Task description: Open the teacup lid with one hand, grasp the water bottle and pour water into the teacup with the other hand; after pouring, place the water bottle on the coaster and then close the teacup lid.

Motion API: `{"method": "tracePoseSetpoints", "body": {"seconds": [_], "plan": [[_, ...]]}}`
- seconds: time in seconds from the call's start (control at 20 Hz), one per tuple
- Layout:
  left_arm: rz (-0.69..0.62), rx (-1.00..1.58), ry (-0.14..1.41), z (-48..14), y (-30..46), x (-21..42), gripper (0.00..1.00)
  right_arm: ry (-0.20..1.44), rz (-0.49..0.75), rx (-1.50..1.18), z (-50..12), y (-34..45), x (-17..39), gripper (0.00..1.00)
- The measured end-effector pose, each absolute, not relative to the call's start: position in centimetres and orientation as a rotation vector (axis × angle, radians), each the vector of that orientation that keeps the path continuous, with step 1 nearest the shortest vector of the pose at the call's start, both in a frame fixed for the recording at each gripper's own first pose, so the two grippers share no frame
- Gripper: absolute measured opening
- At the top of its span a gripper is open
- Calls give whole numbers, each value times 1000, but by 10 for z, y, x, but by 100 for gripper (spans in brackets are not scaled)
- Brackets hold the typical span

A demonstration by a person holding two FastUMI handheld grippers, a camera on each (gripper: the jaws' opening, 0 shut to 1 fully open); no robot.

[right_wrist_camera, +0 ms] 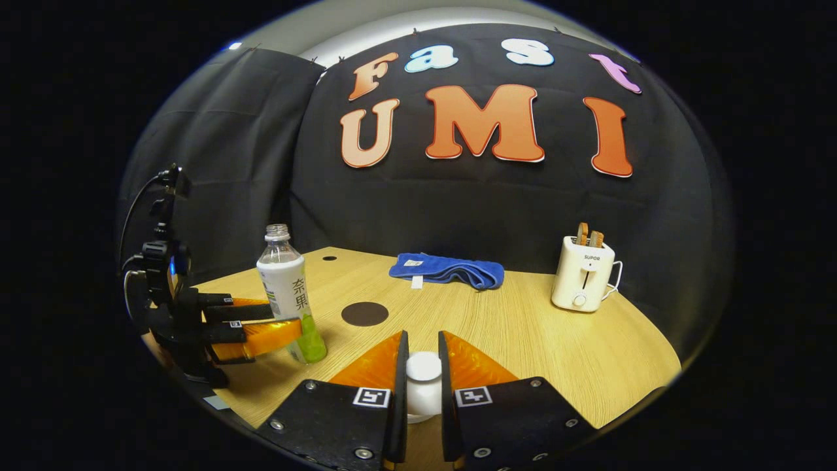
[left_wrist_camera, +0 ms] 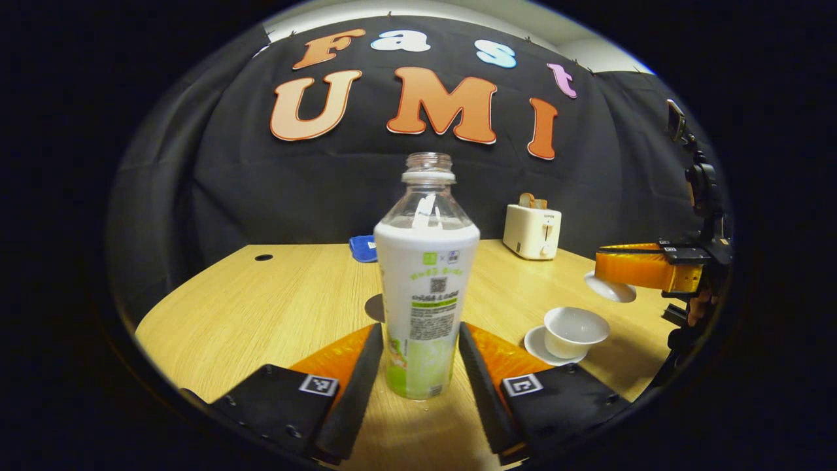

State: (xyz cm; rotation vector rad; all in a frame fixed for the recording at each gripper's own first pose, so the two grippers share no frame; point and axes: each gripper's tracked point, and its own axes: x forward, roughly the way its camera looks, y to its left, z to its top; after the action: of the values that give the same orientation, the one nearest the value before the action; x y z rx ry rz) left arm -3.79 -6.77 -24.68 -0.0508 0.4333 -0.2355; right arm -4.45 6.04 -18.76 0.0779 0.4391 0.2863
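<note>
In the left gripper view, the left tongs [left_wrist_camera: 422, 376] stand apart around the uncapped clear plastic water bottle with white-and-green label [left_wrist_camera: 424, 288], upright on the light wooden table [left_wrist_camera: 274, 301]; contact is unclear. Farther right, the open white teacup [left_wrist_camera: 575, 330] sits on its saucer, while the right tongs [left_wrist_camera: 618, 278] hold the white lid [left_wrist_camera: 609, 288] above it, partly hidden. In the right gripper view, the right tongs [right_wrist_camera: 422, 386] clamp the lid's knob [right_wrist_camera: 423, 383], the lid's rim hidden below; the round dark coaster [right_wrist_camera: 364, 314] lies near the bottle [right_wrist_camera: 288, 301].

My left gripper [left_wrist_camera: 418, 366] has two black blocks w/ round screws, each w/ a small square black-and-white marker on top, and ribbed see-through wedges running fwd to the fingers. My right gripper [right_wrist_camera: 422, 386] is the same build: black blocks, silver screw heads, a square marker per side. Seen from the side, each tool has a black clamp stack on top w/ a thin cable looping off it.
</note>
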Motion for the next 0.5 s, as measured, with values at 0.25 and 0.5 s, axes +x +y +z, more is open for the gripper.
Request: {"method": "tracePoseSetpoints", "body": {"seconds": [0.25,0.5], "plan": [[-215,-49,423,-244,-61,-32,65,434,277,82,-185,56,-44,22],[-181,79,429,-236,-48,-27,59,411,271,84,-176,51,-42,22]]}}
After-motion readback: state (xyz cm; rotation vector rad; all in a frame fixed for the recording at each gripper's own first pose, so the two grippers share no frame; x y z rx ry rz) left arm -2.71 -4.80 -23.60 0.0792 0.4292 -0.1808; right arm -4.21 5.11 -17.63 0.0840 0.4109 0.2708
